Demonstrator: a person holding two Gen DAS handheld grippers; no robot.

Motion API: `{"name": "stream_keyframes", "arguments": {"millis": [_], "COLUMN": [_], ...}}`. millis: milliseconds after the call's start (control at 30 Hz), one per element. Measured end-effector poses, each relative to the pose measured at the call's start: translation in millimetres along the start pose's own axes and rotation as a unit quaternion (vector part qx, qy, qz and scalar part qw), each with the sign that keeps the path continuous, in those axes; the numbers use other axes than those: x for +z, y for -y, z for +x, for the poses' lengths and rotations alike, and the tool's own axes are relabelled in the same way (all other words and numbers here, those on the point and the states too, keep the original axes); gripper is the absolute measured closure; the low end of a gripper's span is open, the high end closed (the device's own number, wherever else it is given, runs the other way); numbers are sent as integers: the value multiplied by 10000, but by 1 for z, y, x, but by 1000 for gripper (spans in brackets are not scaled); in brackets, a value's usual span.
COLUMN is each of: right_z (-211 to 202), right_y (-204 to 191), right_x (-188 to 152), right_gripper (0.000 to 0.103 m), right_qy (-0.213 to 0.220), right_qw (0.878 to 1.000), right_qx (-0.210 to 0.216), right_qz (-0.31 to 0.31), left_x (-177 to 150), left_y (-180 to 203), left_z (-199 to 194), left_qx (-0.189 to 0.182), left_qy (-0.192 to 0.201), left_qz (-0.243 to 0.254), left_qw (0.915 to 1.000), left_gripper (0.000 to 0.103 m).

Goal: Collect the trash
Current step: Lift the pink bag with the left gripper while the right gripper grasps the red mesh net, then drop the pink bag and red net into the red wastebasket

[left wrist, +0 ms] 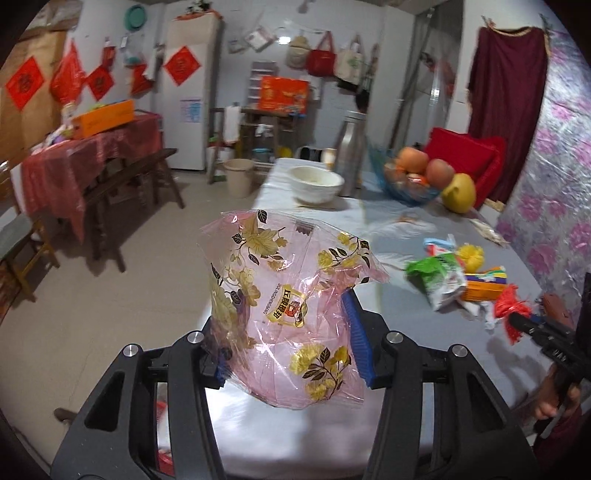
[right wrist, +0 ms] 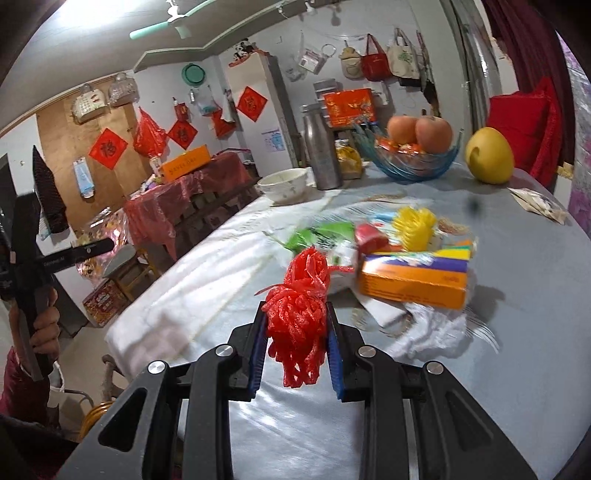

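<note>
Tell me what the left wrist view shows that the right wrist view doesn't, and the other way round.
Only the left wrist view: the left gripper shut on a pink bag, and a beige bucket on the floor.
Only the right wrist view: a ceiling fan, and the hand holding the left gripper's handle.
Both: the right gripper shut on red netting, the white bowl, steel flask, fruit bowl, yellow fruit and the trash pile on the grey table.
</note>
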State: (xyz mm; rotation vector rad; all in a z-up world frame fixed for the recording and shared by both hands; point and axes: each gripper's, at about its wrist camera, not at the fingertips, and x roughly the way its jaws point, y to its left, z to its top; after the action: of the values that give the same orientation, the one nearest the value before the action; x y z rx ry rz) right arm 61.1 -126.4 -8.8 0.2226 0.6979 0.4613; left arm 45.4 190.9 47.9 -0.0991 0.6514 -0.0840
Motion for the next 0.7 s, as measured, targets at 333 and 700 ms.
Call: {"name": "stream_keyframes", "arguments": {"millis": [333,700], "right_z": [11,48], "right_y": [-47,-131], "right_x": [16,23], "right_gripper": [74,74], "right_qy": [-163,-641], "right_qw": [9987,9905], "right_qx": [362,788], "right_qz": [-333,-927], "left_x": [-35,-124], "left_y": [-94,-211], "left_z": [-35,-6], "left_qx": [1010,1340], "left_qy": [-328,-1299], "left_qz": [-337,-1361], "left_qw": [9938,9730], "left_gripper": [52,52]}}
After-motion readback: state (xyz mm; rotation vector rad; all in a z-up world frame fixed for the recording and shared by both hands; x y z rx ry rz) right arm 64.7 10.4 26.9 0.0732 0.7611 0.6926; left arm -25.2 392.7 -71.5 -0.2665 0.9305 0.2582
